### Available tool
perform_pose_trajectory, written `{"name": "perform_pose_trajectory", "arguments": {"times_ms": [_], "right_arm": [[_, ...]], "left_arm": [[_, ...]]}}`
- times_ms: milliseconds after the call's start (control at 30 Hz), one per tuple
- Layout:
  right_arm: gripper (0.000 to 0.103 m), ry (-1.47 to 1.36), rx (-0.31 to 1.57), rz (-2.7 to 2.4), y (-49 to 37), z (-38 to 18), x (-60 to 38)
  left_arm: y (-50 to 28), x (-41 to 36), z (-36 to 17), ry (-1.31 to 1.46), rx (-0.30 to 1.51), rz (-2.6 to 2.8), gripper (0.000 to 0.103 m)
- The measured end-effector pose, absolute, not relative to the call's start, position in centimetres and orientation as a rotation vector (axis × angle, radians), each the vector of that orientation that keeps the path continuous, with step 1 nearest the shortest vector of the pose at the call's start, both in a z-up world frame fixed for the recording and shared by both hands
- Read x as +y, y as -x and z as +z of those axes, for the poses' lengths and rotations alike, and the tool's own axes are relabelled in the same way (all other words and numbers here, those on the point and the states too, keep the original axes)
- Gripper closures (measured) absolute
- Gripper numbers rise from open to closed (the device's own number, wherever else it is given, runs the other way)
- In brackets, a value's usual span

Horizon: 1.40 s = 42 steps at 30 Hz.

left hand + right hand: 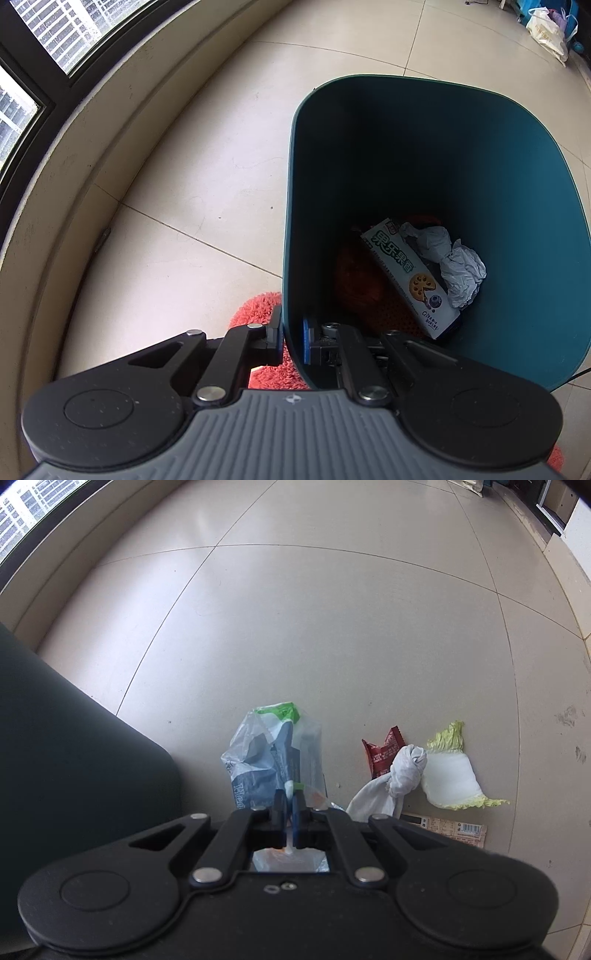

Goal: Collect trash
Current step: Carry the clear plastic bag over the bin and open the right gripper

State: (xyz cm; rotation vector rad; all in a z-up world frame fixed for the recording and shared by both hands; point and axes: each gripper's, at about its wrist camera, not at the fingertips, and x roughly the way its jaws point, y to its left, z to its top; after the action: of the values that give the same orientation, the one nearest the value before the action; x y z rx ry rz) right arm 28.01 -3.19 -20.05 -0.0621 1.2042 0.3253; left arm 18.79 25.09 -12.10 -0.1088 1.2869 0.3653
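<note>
My left gripper (293, 338) is shut on the near rim of a dark teal trash bin (517, 184), one finger outside, one inside. Inside the bin lie a white snack box (410, 273), crumpled white paper (454, 266) and something red-orange beneath. My right gripper (290, 805) is shut on a clear plastic bag (269, 757) with green and blue print, held above the floor. On the floor to its right lie a red wrapper (382, 755), a knotted white cloth (399, 779), a cabbage piece (452, 779) and a flat pink wrapper (454, 830).
The bin's dark side (74, 757) fills the left of the right wrist view. A red shaggy mat (258, 310) lies under the bin. A window ledge (74, 166) curves along the left. Bags (546, 29) stand far off on the beige tiled floor.
</note>
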Motion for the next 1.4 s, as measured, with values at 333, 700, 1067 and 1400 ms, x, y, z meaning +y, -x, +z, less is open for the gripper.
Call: {"name": "perform_pose_trajectory", "arguments": {"times_ms": [333,700,1067,1400], "right_arm": [[0.102,0.069,1.043,0.494,-22.6,-7.7,-1.7],[0.102,0.130,0.949,0.679,-19.5,-3.1,4.7],[0.102,0.221,1.028,0.688,-19.8,-7.4,12.9],[0.102,0.351,1.099,0.620,-20.6,-13.1,17.5]], "left_arm": [[-18.8,24.8,-12.2,0.103,1.283,0.389,0.094],[-18.8,24.9,-12.2,0.108,1.282,0.390,0.094],[-18.5,25.4,-12.0,0.130,1.272,0.375,0.094],[-18.6,25.9,-12.0,0.143,1.281,0.358,0.095]]}}
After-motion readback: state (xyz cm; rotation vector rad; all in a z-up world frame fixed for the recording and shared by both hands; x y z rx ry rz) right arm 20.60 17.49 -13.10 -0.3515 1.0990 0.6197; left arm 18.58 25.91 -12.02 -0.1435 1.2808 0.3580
